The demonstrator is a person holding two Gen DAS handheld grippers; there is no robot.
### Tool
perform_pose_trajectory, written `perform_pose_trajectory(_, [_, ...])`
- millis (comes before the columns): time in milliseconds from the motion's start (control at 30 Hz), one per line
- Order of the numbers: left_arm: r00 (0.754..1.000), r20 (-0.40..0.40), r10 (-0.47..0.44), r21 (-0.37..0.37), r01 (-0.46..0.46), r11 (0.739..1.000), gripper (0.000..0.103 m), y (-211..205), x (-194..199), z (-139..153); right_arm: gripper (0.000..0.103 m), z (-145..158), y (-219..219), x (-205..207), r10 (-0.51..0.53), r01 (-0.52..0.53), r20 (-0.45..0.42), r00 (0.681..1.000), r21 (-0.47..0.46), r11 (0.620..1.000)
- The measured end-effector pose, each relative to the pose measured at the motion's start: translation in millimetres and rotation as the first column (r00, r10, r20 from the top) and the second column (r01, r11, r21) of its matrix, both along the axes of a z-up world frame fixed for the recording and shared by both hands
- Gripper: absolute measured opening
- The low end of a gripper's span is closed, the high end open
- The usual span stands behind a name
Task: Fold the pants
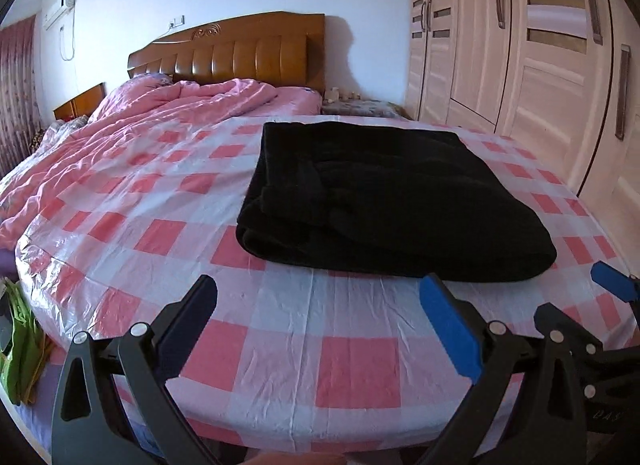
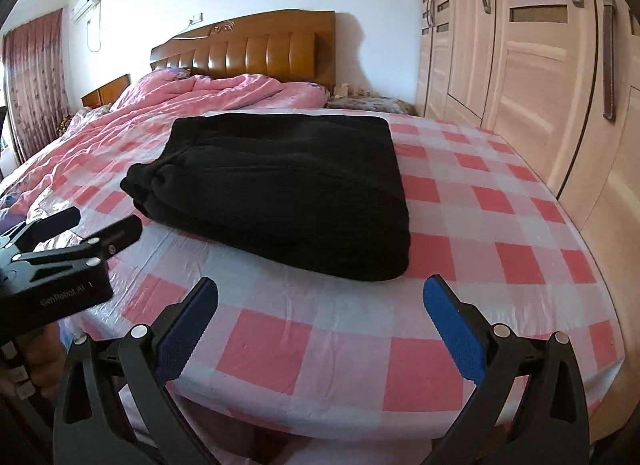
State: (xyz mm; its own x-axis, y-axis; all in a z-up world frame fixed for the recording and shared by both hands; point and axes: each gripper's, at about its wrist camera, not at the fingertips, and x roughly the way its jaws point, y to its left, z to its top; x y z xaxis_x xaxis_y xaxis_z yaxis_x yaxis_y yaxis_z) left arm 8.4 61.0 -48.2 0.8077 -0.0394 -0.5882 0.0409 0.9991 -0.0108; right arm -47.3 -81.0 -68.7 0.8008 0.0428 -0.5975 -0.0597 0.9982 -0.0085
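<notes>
Where pants [image 1: 384, 201] lie, checkered bedsheet [image 1: 288, 345].

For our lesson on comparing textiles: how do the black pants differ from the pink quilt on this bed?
The black pants are plain black and folded into a compact stack; the pink quilt is pink and lies crumpled and spread out. The pants lie near the foot, the quilt by the headboard. Both rest on the bed.

Folded black pants [image 2: 280, 193] on checkered sheet [image 2: 500, 225], both tools gaping.
</notes>
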Motion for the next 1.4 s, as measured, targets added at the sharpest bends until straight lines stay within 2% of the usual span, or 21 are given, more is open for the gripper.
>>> perform_pose_trajectory(1400, [1.0, 0.01, -0.022, 0.017, 0.021, 1.0, 0.101, -6.7, -5.7, 2.2, 0.099, -5.8, -4.8, 0.7, -0.03, 0.031, -0.012, 0.999, 0.038, 0.999])
